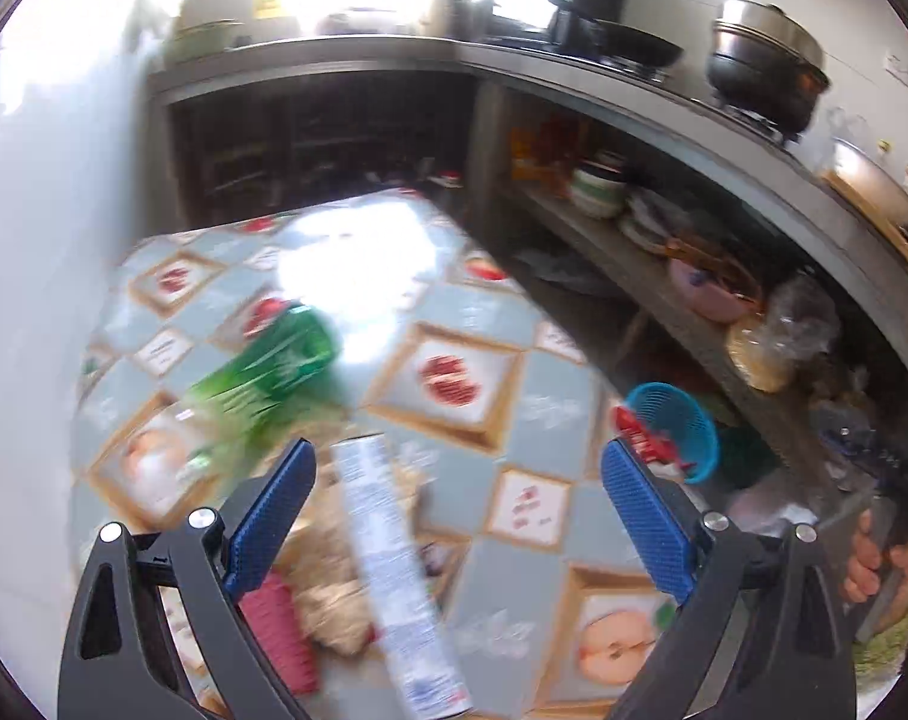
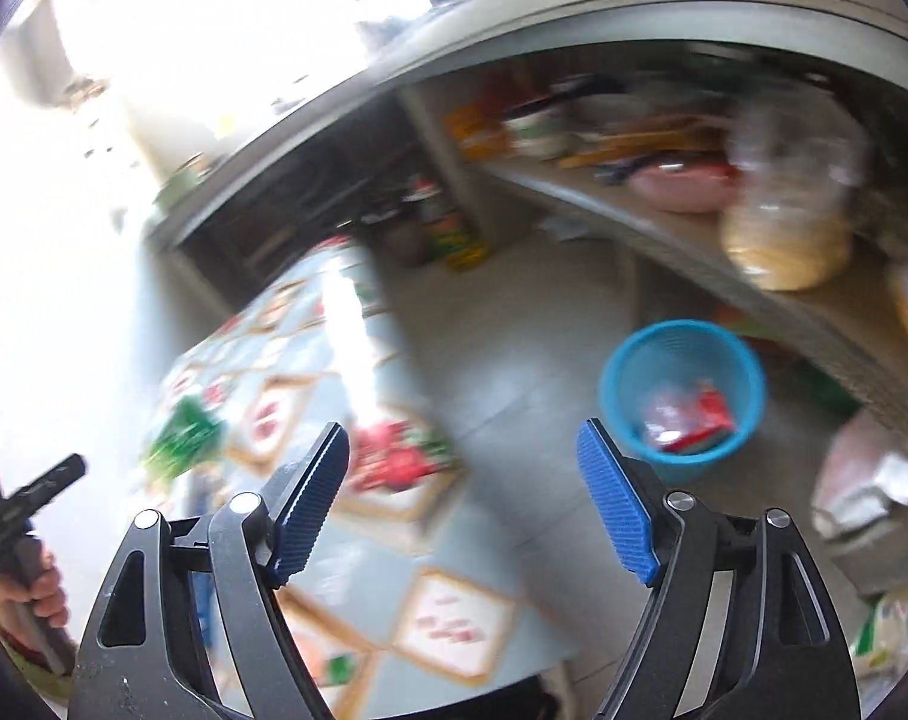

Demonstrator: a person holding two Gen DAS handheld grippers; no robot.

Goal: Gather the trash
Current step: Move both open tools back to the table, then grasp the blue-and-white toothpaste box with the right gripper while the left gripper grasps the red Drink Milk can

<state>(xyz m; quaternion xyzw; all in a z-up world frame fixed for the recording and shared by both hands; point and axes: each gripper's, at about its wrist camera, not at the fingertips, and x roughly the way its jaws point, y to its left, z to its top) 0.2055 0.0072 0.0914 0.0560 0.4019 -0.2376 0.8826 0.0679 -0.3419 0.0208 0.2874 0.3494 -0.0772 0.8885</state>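
My left gripper (image 1: 460, 510) is open above the patterned table (image 1: 466, 312). A white printed wrapper tube (image 1: 394, 576) lies between its fingers in the picture, clear of both pads. Beside the tube lie a tan crumpled scrap (image 1: 334, 594), a pink-red piece (image 1: 277, 630) and, further off, a green packet (image 1: 268, 372). My right gripper (image 2: 463, 498) is open with nothing in it, over the table's edge. A blue mesh bin (image 2: 682, 390) on the floor holds red wrappers. A red wrapper (image 2: 394, 462) and the green packet (image 2: 184, 438) lie on the table.
The blue bin (image 1: 676, 426) stands off the table's right edge, below a low shelf (image 1: 664, 276) crowded with bowls and bags. A counter (image 1: 574, 72) carries pots. A hand (image 2: 34, 594) holds the other gripper's handle at the left. Both views are blurred.
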